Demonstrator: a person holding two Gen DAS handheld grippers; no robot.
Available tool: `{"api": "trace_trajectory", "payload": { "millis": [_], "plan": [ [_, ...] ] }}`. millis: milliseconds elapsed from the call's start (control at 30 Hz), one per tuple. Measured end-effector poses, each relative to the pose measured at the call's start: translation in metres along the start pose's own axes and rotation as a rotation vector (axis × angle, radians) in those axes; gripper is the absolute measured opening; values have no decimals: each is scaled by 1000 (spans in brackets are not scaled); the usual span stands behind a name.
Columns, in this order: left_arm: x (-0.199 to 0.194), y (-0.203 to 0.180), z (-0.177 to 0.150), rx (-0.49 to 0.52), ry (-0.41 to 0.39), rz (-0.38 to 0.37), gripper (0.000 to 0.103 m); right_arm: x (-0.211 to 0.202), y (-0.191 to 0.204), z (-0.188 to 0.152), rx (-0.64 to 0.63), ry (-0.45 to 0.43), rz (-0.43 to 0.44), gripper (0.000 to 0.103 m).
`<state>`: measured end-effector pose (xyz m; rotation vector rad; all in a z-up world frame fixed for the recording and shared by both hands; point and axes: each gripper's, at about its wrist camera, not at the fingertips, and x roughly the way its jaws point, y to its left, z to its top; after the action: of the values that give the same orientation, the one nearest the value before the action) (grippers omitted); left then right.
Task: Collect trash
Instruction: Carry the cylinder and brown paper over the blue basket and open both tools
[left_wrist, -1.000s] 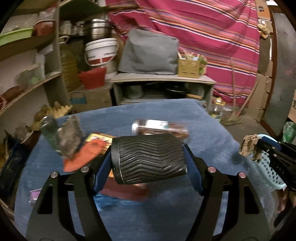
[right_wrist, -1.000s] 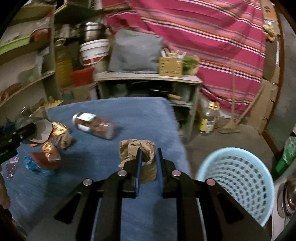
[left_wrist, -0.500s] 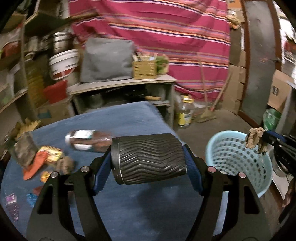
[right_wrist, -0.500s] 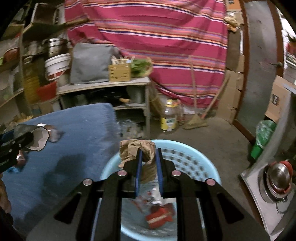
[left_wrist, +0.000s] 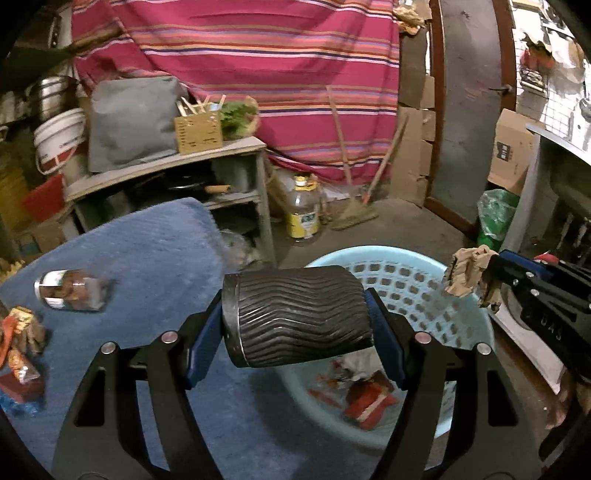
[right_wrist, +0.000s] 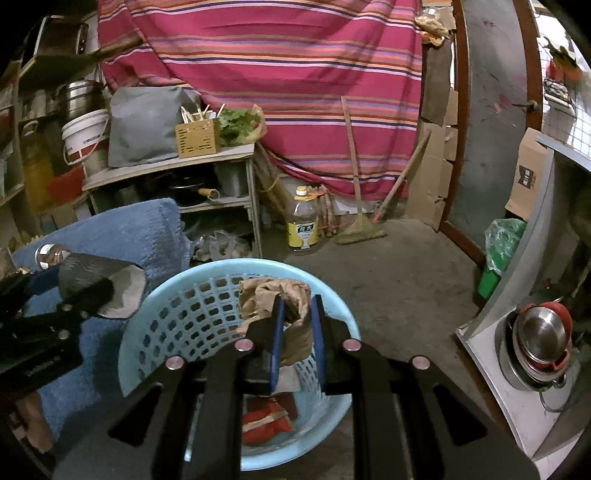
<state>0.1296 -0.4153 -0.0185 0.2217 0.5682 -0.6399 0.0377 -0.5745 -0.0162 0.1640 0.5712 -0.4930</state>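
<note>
No legible text; bottle label (right_wrist: 303, 233) blurred.

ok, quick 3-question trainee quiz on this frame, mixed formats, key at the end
1. True or false: the left gripper is empty.
2. Multiple choice: what does the right gripper hold? A) a glass jar B) crumpled brown paper C) a red wrapper
3. Short answer: what lies directly below the right gripper's load?

Key:
1. False. Its jaws clamp a black ribbed cup, lying sideways between the pads.
2. B. The crumpled brown paper is pinched between the shut jaws; the jar lies on the blue cloth.
3. The light blue basket, which already holds a red wrapper.
</note>
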Motion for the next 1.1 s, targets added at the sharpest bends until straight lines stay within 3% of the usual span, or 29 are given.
{"api": "trace_trajectory", "payload": {
  "millis": [233,300,433,900,933,967,1000,1033,1100],
  "plan": [
    [20,-14,9,17,18,1,72,8,-10,-3,20,18,-5,15],
    [25,-13,9,17,25,12,82,12,-9,-5,20,28,-5,15],
    [26,-6,12,14,18,40,88,20,-5,-10,17,45,0,15],
    [-3,77,-6,-59,16,171,96,57,34,-26,1,121,50,17],
    [-6,83,-8,-60,15,182,96,59,37,-27,-2,122,44,19],
    [-9,89,-10,-63,13,191,96,61,41,-27,-3,129,36,35],
    [-11,93,-11,-65,12,197,96,63,43,-28,-2,131,32,59],
    [-14,100,-13,-71,11,206,96,64,45,-28,2,128,18,66],
    [-21,113,-16,-85,8,223,96,64,51,-29,4,123,8,67]
  ]
}}
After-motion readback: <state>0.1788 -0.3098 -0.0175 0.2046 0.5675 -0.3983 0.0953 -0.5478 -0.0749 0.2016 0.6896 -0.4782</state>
